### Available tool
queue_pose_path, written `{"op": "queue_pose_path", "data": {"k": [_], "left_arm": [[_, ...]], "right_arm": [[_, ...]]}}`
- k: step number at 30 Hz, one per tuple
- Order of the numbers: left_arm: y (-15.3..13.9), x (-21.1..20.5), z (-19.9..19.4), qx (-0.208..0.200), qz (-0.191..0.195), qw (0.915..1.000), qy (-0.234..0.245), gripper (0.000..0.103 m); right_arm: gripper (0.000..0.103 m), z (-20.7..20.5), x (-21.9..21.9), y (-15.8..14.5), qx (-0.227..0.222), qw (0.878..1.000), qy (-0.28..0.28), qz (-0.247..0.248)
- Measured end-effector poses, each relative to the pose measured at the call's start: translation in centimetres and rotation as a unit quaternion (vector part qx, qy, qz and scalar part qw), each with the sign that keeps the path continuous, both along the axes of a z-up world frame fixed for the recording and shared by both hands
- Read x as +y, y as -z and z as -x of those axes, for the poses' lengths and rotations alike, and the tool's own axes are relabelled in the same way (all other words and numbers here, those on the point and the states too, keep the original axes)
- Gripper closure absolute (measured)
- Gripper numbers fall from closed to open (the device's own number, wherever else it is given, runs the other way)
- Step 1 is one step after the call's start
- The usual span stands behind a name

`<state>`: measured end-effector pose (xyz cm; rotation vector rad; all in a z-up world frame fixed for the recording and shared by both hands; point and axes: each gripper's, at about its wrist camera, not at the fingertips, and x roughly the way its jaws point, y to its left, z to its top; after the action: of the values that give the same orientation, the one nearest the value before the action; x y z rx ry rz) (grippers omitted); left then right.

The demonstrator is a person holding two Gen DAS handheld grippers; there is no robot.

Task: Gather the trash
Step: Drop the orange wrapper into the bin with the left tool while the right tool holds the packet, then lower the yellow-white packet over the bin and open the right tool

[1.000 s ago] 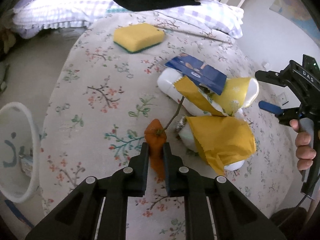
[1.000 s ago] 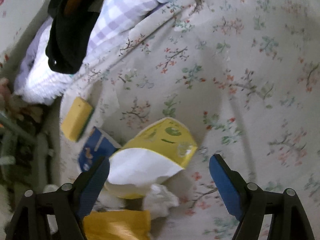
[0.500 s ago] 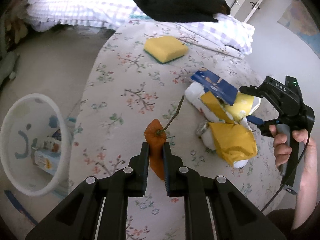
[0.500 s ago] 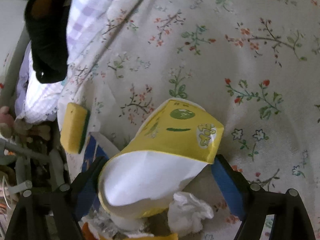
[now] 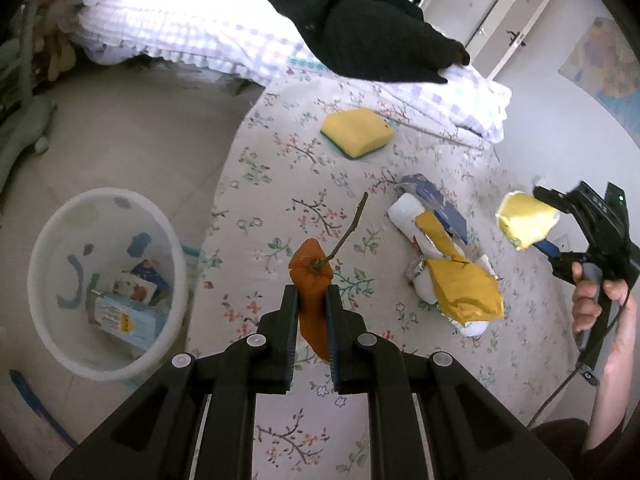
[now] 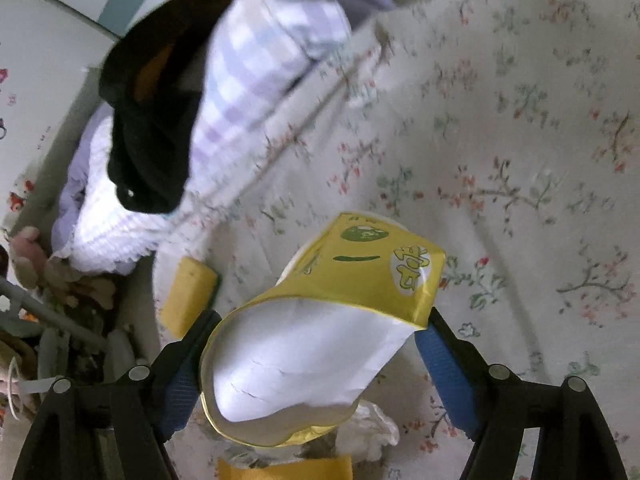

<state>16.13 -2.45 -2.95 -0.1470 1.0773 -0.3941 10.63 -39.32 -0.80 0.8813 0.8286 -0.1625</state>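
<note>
Trash: orange pepper (image 5: 310, 280) clamped in your left gripper (image 5: 311, 336) above the bed | yellow wrapper (image 6: 320, 344) gripped by your right gripper (image 6: 312, 354) | swing left over the white bin (image 5: 176, 264) before releasing (stem (image 5: 344, 228) could snag the rim).

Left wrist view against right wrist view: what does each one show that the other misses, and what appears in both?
Only the left wrist view shows the left gripper shut on the orange pepper, the white bin on the floor and the blue packet. Only the right wrist view shows the crumpled tissue and the green print on the yellow packet. Both show that packet clamped in the right gripper, the sponge, the black garment and the floral bedsheet.
</note>
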Motion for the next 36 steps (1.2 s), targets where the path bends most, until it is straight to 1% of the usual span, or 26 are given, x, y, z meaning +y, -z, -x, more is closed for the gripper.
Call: {"op": "queue_pose_path", "data": {"k": [4,7,13,17,20,25,28,29,30,31,32,33,36], "left_arm": [[-0.3,1.2,0.4,-0.005,0.0,0.9999,-0.011,0.089],[-0.4,2.6,0.6,-0.006,-0.001,0.9997,-0.025,0.089],[-0.5,6.6,1.0,-0.009,-0.003,0.9981,-0.061,0.089],[-0.2,9.5,1.1,-0.009,-0.01,0.9962,-0.086,0.089],[0.3,12.0,0.8,-0.007,-0.016,0.9941,-0.107,0.089],[1.4,14.5,0.0,-0.001,-0.022,0.9913,-0.13,0.089],[1.5,15.7,-0.3,-0.004,-0.036,0.9876,-0.153,0.085],[1.6,16.1,-0.6,0.006,-0.042,0.9866,-0.158,0.076],[1.8,16.4,-0.7,0.016,-0.045,0.9858,-0.161,0.056],[2.0,16.8,-0.7,0.022,-0.052,0.9839,-0.169,0.046],[2.0,17.1,-0.5,0.021,-0.06,0.9817,-0.18,0.031],[2.0,17.5,-0.3,0.02,-0.066,0.9795,-0.189,0.028],[2.2,18.5,0.1,0.033,-0.064,0.977,-0.201,0.027]], "right_arm": [[0.02,0.6,1.3,-1.5,-0.012,1.0,-0.02,0.016],[0.02,0.7,3.1,-2.0,-0.018,0.999,-0.041,0.019],[0.02,-0.3,8.0,-2.4,-0.023,0.995,-0.094,0.03],[0.02,-1.4,12.0,-2.8,-0.032,0.99,-0.134,0.038],[0.02,-2.3,15.0,-2.7,-0.034,0.986,-0.16,0.039],[0.02,-3.6,19.5,-2.0,-0.032,0.979,-0.196,0.039],[0.02,-4.3,21.8,-1.3,-0.03,0.976,-0.214,0.042],[0.02,-4.4,22.4,-1.1,-0.028,0.975,-0.218,0.043],[0.02,-4.7,23.2,-0.9,-0.027,0.973,-0.224,0.045],[0.02,-4.9,23.8,-0.7,-0.026,0.972,-0.228,0.047],[0.02,-5.1,24.4,-0.5,-0.024,0.971,-0.233,0.05],[0.02,-5.3,25.0,-0.4,-0.024,0.97,-0.237,0.053],[0.02,-5.5,26.2,-0.1,-0.022,0.967,-0.247,0.062]]}}
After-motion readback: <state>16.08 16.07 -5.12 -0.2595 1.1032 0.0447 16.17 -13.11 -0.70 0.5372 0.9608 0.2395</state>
